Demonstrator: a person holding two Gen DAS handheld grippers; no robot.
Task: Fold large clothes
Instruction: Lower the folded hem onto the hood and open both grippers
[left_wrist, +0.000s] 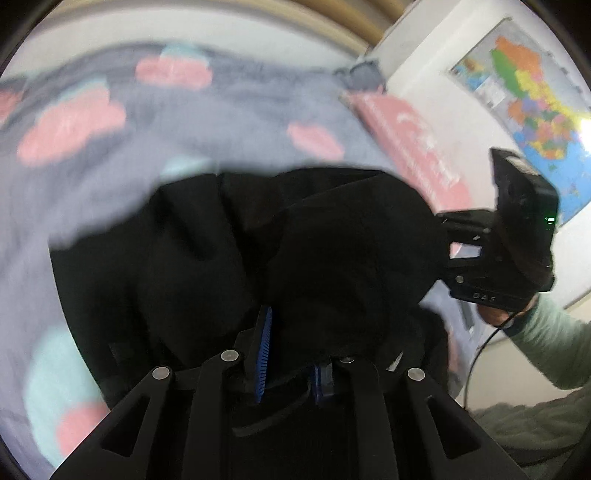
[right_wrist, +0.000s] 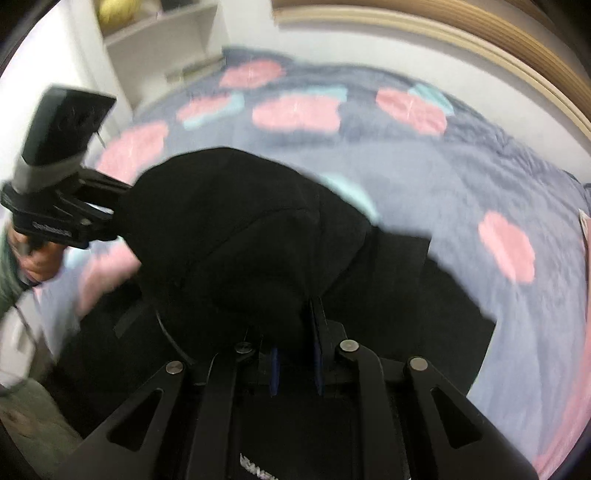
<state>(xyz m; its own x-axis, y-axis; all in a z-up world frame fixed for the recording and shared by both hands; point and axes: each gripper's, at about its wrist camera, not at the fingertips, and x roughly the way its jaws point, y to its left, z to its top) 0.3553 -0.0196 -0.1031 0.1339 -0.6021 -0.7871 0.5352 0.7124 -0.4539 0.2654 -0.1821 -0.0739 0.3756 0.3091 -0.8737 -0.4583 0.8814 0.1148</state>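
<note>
A large black garment (left_wrist: 258, 240) hangs bunched between both grippers above a bed; it also fills the middle of the right wrist view (right_wrist: 240, 229). My left gripper (left_wrist: 291, 354) is shut on the garment's near edge, its blue pads (left_wrist: 264, 347) pinching cloth. My right gripper (right_wrist: 295, 354) is shut on the garment too, cloth draped over its blue pads (right_wrist: 317, 350). Each gripper shows in the other's view, the right one (left_wrist: 443, 240) at the garment's right end and the left one (right_wrist: 118, 210) at its left end. Both views are motion-blurred.
The bed has a grey-blue cover with pink and mint clouds (left_wrist: 110, 122) (right_wrist: 424, 166). A pink pillow (left_wrist: 413, 144) lies by the wall under a coloured map (left_wrist: 528, 107). White shelves (right_wrist: 159, 40) stand beyond the bed. A wooden headboard (right_wrist: 461, 44) curves behind.
</note>
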